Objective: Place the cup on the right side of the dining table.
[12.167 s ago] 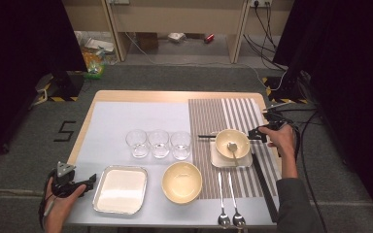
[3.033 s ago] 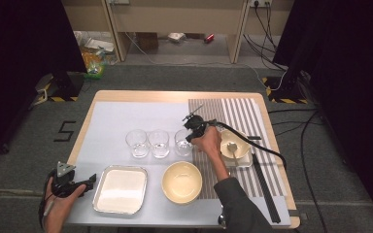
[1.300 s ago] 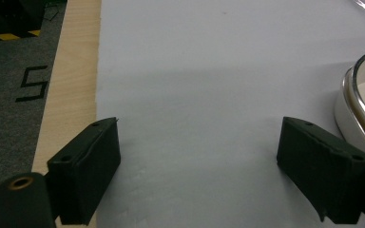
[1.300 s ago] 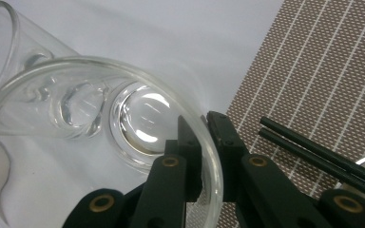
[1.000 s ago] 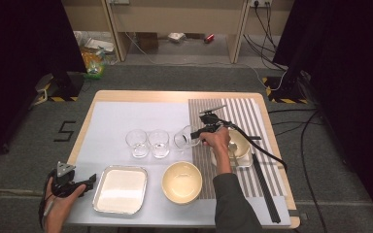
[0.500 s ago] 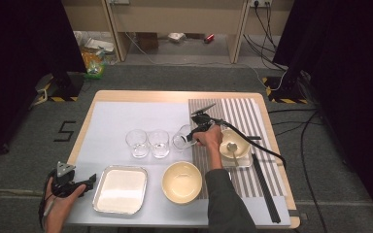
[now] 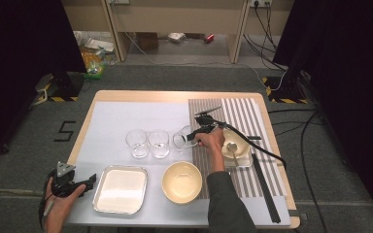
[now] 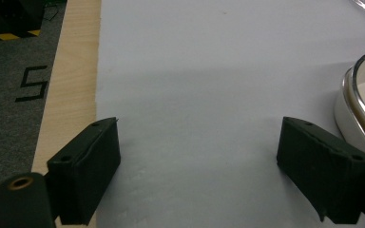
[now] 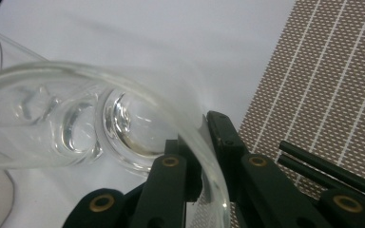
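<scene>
My right gripper [image 7: 190, 137] is shut on the rim of a clear glass [image 7: 181, 138] just left of the striped placemat [image 7: 245, 114]. In the right gripper view the jaws pinch the glass wall [image 9: 123, 92] from inside and outside at my right gripper [image 9: 204, 156]. The glass is tilted, with its mouth toward the camera and its thick base showing through it. Two more glasses [image 7: 137, 143] [image 7: 159, 143] stand upright to its left. My left gripper [image 7: 88, 180] rests open at the table's near left corner, and nothing lies between the jaws of my left gripper [image 8: 199, 175].
A metal tray [image 7: 120, 189] [image 8: 356, 102] lies right of the left gripper. A yellow bowl [image 7: 181, 181] sits at the front middle. A small bowl with a spoon [image 7: 234, 145] stands on the placemat behind the right hand. Black chopsticks [image 7: 264, 187] [image 9: 332, 171] lie along the placemat's right side.
The right hand has shifted slightly to the left with the glass still pinched in its jaws. The left hand and gripper have stayed where they were.
</scene>
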Tool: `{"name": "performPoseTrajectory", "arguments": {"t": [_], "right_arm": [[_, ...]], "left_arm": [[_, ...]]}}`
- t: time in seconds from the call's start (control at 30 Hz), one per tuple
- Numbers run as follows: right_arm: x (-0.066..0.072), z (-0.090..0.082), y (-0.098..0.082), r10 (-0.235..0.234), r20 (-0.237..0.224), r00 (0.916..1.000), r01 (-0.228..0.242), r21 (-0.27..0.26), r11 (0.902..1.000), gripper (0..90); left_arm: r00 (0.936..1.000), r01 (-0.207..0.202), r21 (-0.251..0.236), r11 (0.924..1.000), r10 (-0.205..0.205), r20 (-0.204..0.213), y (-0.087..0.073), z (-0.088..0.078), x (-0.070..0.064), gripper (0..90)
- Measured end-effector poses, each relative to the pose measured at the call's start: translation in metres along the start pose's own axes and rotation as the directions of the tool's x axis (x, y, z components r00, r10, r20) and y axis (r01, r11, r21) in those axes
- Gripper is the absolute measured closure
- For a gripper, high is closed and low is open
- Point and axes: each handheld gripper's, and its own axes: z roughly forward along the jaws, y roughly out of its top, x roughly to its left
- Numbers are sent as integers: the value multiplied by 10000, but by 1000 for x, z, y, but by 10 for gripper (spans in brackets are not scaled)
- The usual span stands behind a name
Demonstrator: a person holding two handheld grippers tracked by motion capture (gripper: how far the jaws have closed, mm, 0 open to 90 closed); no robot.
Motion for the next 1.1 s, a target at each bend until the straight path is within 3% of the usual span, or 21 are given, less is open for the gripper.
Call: {"name": "performPoseTrajectory", "arguments": {"t": [0.2, 0.5, 0.8, 1.1], "right_arm": [[-4, -1, -3, 400, -346, 9986, -416, -463, 9981, 852], [-8, -7, 7, 907, -850, 9922, -1023, -1437, 9843, 853], [-15, -25, 20, 1070, -705, 9918, -1186, -1883, 9749, 853], [-33, -40, 20, 1513, -626, 9865, -1613, -2123, 9638, 852]], "left_arm": [[10000, -4, 3, 10000, 4, -6, 0, 0, 0, 137], [10000, -1, 3, 10000, 1, -6, 0, 0, 0, 137], [10000, -2, -7, 10000, 2, -21, 0, 0, 0, 137], [10000, 11, -4, 10000, -11, 0, 0, 0, 0, 137]]}}
